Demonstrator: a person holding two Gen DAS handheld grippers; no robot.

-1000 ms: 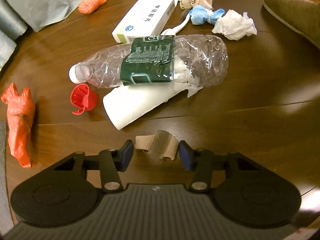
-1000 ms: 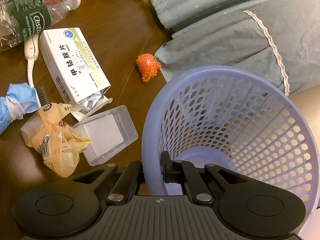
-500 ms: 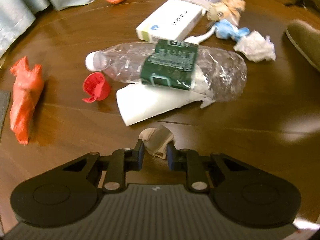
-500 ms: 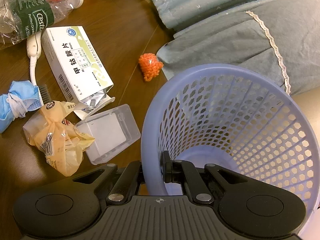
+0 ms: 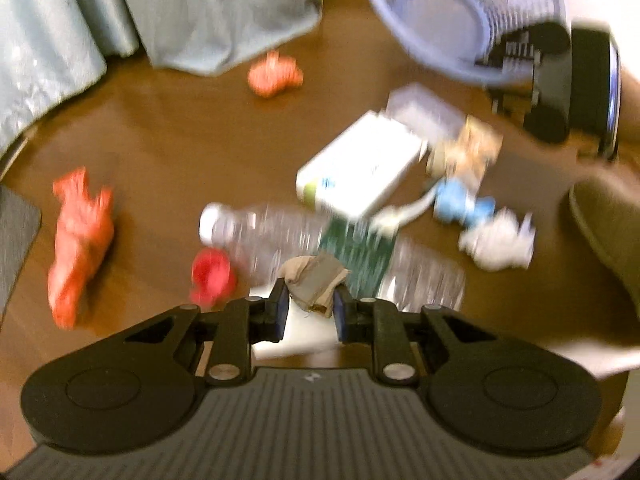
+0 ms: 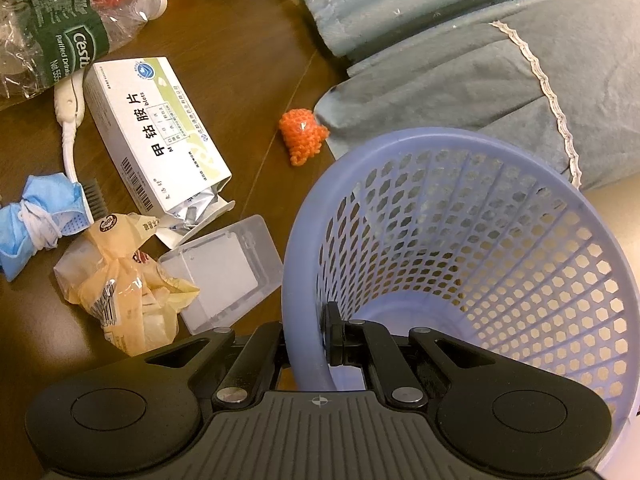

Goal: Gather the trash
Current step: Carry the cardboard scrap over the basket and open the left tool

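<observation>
My left gripper [image 5: 310, 302] is shut on a crumpled brown scrap of paper [image 5: 314, 280], lifted above the wooden table [image 5: 180, 132]. Below it lie a crushed clear bottle [image 5: 280, 236] with a green label, a red cap [image 5: 210, 276] and a white paper cup [image 5: 296, 332]. My right gripper [image 6: 306, 338] is shut on the rim of a lilac mesh basket [image 6: 480, 248], tilted with its mouth toward the camera; the left wrist view shows the same basket [image 5: 460, 20] at the far right. Its inside looks bare.
Scattered on the table: a white medicine box [image 6: 156, 136], a clear plastic case [image 6: 224, 272], a yellow wrapper [image 6: 120, 288], a blue mask [image 6: 36, 212], a white toothbrush [image 6: 70, 120], a white tissue wad [image 5: 496, 240], an orange bag [image 5: 78, 236] and an orange net ball [image 6: 302, 134]. Grey-blue cloth [image 6: 460, 60] lies behind.
The left gripper closed on the brown scrap and rose with it off the table, rolling so the basket came into view. The right gripper and basket held still.
</observation>
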